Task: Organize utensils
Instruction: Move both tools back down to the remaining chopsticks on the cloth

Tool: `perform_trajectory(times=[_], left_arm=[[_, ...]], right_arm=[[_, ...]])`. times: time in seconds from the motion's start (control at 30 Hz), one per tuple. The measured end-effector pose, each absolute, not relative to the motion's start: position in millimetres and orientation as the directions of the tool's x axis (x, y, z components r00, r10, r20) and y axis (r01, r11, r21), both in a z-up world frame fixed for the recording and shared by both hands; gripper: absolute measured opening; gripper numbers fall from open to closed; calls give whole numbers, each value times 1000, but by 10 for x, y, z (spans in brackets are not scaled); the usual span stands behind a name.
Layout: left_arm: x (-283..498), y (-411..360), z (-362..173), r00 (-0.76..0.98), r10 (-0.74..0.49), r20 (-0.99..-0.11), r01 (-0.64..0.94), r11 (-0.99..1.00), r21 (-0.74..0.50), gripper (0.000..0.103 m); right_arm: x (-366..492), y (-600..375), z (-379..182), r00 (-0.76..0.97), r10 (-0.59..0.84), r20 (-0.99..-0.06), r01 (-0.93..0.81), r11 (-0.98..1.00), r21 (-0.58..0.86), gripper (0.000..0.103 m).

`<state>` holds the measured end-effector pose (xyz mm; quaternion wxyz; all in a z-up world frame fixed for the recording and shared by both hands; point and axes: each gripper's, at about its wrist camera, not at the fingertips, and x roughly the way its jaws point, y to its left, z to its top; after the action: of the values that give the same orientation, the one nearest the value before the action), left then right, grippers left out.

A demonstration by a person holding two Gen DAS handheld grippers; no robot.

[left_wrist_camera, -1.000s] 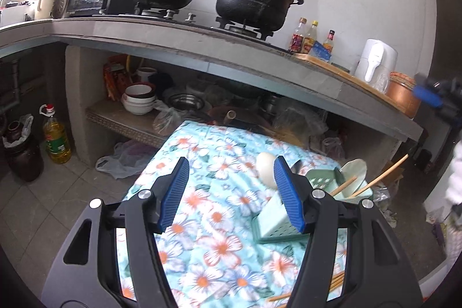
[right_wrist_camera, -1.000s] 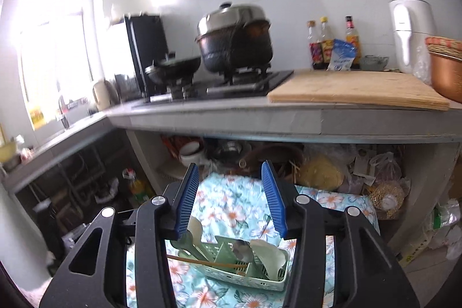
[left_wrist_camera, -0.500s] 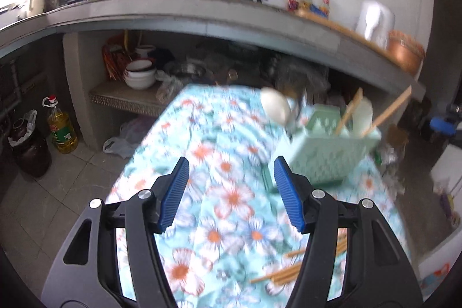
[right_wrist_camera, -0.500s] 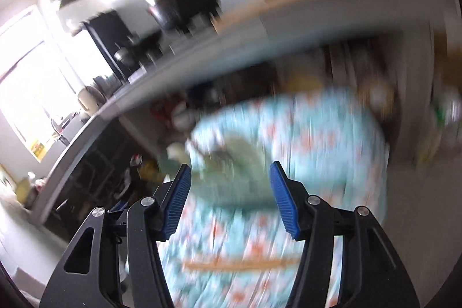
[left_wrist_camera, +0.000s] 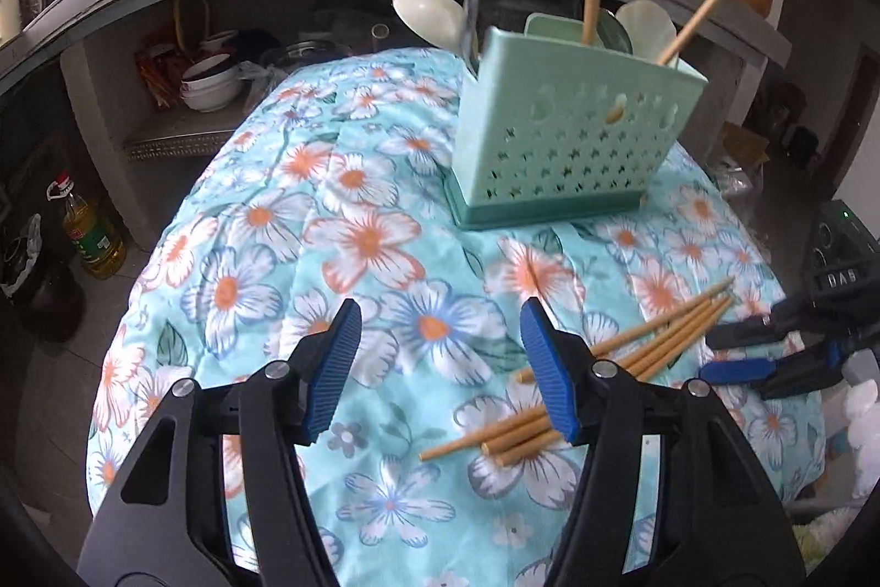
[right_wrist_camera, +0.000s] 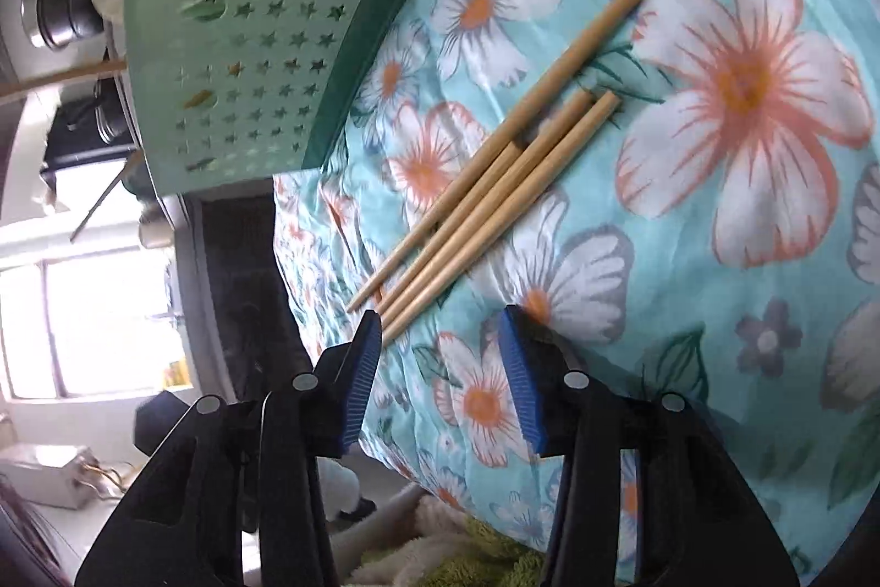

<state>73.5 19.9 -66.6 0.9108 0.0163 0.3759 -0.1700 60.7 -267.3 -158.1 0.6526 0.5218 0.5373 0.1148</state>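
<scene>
While open, right hand-held gripper (right_wrist_camera: 443,331) nears chopsticks (right_wrist_camera: 495,180) — apart.

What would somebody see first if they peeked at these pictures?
Probably the bright flowery tablecloth that fills both views. Next, the mint-green utensil holder that stands on it, with spoons and two chopsticks poking out. Then the loose wooden chopsticks that lie bunched on the cloth, just in front of the right gripper, whose jaws are open.

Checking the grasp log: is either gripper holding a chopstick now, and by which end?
Neither. The left gripper and right gripper are open and empty; the chopsticks lie loose on the tablecloth.
</scene>
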Motion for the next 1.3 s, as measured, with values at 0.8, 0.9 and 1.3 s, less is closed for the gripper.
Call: perform_trajectory(times=[0.8, 0.9, 1.3], left_arm=[[753, 119, -777, 621, -320, -716, 341, 932, -121, 40], [745, 129, -758, 621, -324, -714, 346, 930, -121, 40], [567, -448, -833, 507, -443, -739, 596, 800, -70, 39]], right_arm=[[604, -2822, -1768, 478, 688, -546, 442, 349, 826, 12], [606, -2814, -1706, 453, 690, -565, 427, 388, 817, 12], [403, -3134, -1316, 392, 550, -737, 359, 646, 673, 16]])
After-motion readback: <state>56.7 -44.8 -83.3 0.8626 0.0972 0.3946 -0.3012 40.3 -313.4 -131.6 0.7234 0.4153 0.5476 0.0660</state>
